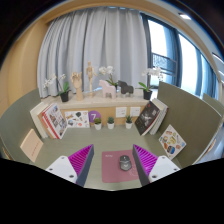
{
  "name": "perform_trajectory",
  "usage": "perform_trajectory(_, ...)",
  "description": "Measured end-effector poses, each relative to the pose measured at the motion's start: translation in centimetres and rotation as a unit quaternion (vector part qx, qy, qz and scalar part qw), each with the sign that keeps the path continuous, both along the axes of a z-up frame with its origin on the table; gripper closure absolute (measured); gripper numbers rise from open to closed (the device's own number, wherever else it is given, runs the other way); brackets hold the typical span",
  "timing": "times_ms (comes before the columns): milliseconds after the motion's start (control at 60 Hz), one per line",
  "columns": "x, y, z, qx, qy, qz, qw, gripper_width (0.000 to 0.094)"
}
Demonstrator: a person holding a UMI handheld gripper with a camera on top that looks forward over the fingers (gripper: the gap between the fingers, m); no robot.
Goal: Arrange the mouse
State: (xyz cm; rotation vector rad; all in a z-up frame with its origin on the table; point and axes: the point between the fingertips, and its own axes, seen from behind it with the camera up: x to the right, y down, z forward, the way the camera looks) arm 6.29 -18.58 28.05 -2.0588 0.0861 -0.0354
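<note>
A small grey mouse (pixel 124 163) rests on a pink mouse mat (pixel 110 171) on the grey-green desk (pixel 110 138). My gripper (pixel 113 152) is open. Its two fingers, with magenta pads (pixel 80 162), stand at either side of the mat. The mouse sits between them, nearer the right finger (pixel 146 160), with a gap on both sides. Neither finger touches it.
Books lean at the back left (pixel 52 121) and back right (pixel 152 115), with small potted plants (pixel 103 123) between them. A notebook (pixel 32 147) lies at the left and a book (pixel 172 141) at the right. Plants and figurines (pixel 105 88) stand along the curtained window.
</note>
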Motion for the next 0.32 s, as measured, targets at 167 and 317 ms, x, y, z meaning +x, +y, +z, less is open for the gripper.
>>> perform_trajectory(167,-2.4,-3.1,0.2,-0.007,-0.006,0.015,1.0,0.0168)
perform_trajectory(317,-3.6,-5.0,-0.1,-0.014,-0.017,0.02,1.0,0.0168)
